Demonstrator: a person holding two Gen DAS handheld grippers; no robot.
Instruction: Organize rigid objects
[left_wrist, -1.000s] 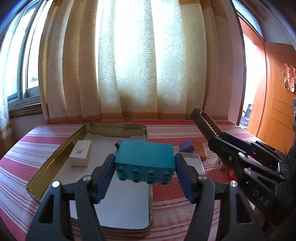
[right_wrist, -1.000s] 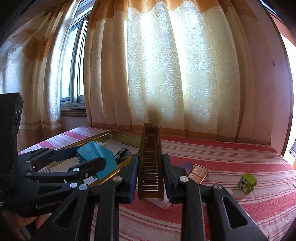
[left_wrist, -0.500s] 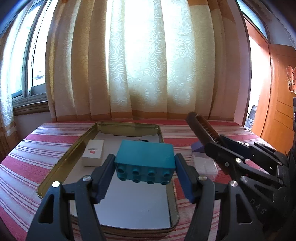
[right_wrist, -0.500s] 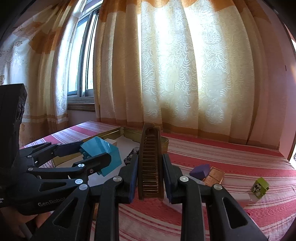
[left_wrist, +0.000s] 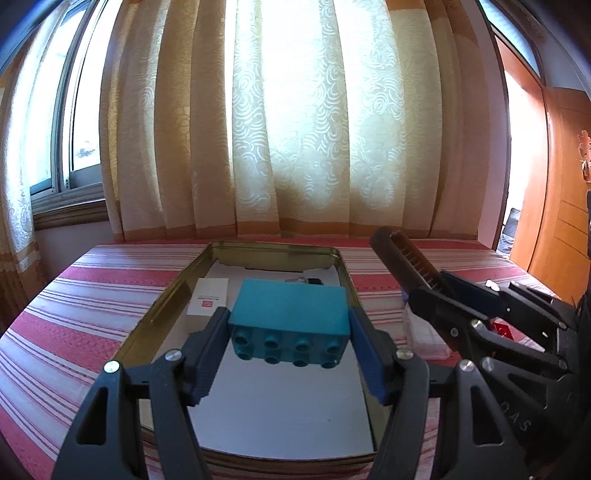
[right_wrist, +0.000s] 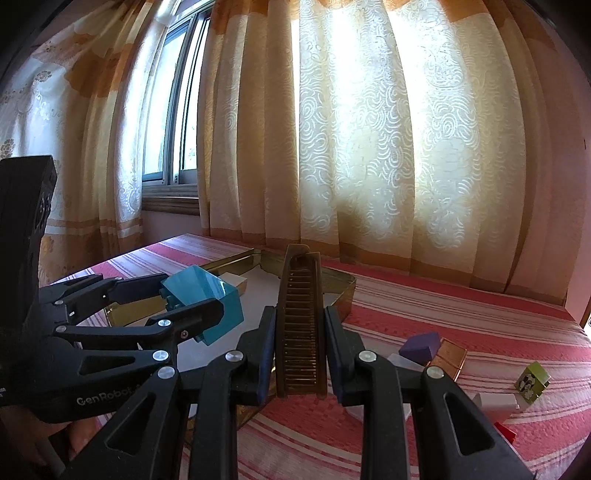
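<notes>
My left gripper (left_wrist: 290, 343) is shut on a teal studded toy brick (left_wrist: 290, 319), held in the air above the gold metal tray (left_wrist: 166, 306). The right gripper (right_wrist: 300, 354) is shut on a brown comb (right_wrist: 301, 317) that sticks forward and up between its pads. In the left wrist view the comb (left_wrist: 402, 258) and right gripper (left_wrist: 436, 306) sit to the right of the tray. In the right wrist view the brick (right_wrist: 207, 299) and left gripper (right_wrist: 192, 310) hover over the tray (right_wrist: 343, 291) at the left.
Inside the tray lie a white box (left_wrist: 207, 301) and a small dark item (left_wrist: 310, 281) near the back wall. On the striped red cloth right of the tray lie a purple block (right_wrist: 421, 345), a copper tin (right_wrist: 448, 356), a green cube (right_wrist: 532, 380), a white piece (right_wrist: 496, 402) and a clear case (left_wrist: 424, 334). Curtains hang behind.
Both grippers have shifted left across the table, so the tray now sits centred under the left gripper. Brick and comb stay gripped as before.
</notes>
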